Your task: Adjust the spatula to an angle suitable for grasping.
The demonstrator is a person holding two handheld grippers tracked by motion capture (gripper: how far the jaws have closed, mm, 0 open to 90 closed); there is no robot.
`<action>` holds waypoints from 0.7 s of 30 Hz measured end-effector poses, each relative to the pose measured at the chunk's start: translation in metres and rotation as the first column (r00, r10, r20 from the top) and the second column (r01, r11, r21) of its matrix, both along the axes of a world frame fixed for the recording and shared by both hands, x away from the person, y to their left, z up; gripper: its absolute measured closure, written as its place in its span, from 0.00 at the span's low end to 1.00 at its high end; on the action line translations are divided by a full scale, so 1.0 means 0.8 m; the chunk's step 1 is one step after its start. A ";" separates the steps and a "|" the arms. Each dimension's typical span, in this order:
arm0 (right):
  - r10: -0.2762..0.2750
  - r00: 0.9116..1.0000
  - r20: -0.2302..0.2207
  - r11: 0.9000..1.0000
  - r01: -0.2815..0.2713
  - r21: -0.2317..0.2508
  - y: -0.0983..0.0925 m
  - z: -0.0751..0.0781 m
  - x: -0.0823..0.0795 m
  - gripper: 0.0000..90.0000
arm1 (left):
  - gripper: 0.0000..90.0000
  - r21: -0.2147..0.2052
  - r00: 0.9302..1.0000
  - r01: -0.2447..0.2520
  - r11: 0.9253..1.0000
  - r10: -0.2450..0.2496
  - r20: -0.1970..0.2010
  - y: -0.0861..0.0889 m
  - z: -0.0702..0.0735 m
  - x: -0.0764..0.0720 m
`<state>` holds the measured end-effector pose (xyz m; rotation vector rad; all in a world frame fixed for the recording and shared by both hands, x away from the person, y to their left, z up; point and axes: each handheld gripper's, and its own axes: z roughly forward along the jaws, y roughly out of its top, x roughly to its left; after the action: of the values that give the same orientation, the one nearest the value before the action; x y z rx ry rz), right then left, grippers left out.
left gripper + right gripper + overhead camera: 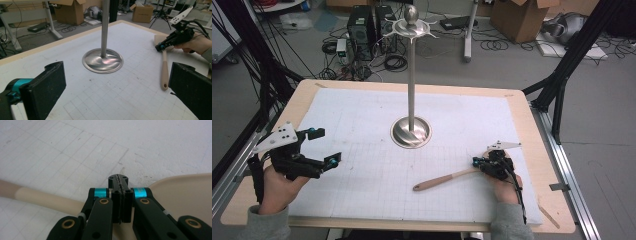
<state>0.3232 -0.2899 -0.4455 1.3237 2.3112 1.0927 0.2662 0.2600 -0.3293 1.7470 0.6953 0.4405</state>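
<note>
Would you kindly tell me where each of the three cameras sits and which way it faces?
High view: above the person's side, looking forward and down at the white gridded mat; both hands and tools.
Left gripper view: on the left tool, jaws wide apart, facing the tall steel stand.
Right gripper view: on the right tool, jaws shut, over the beige spatula.
All three share the spatula.

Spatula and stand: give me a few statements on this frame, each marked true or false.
1. The spatula lies flat on the gridded mat. True.
2. The left gripper is clamped on the spatula. False: its jaws stand wide open, with nothing between them.
3. The right gripper has its jaws shut, above the spatula. True.
4. The spatula hangs from the metal stand. False: it lies on the mat, apart from the stand's base.
</note>
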 end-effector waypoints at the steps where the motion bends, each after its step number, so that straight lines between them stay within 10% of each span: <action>1: 0.000 1.000 0.000 1.000 0.000 0.000 0.000 0.000 0.000 1.00 | 0.02 0.001 1.000 0.001 1.000 -0.001 0.001 -0.001 0.000 0.000; 11: 0.107 0.986 0.125 0.992 -0.114 0.050 0.004 0.036 -0.020 1.00 | 0.02 0.003 1.000 0.001 1.000 -0.001 0.000 -0.002 -0.001 0.002; 15: 0.237 0.958 0.162 0.968 -0.247 0.042 0.022 0.040 -0.025 1.00 | 0.02 0.003 1.000 0.002 1.000 -0.002 0.002 -0.002 0.000 0.001; 18: 0.352 0.920 0.175 0.932 -0.361 0.021 0.044 0.039 -0.028 1.00 | 0.02 -0.001 1.000 0.000 1.000 0.000 0.002 -0.001 0.000 0.001; 21: 0.386 0.906 0.171 0.919 -0.393 0.011 0.053 0.039 -0.029 1.00 | 0.02 -0.001 1.000 0.000 1.000 0.000 0.002 0.000 0.001 0.001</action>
<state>0.3001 -0.2474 -0.4146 0.7582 2.4955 1.3222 0.2669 0.2599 -0.3288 1.7449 0.6938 0.4418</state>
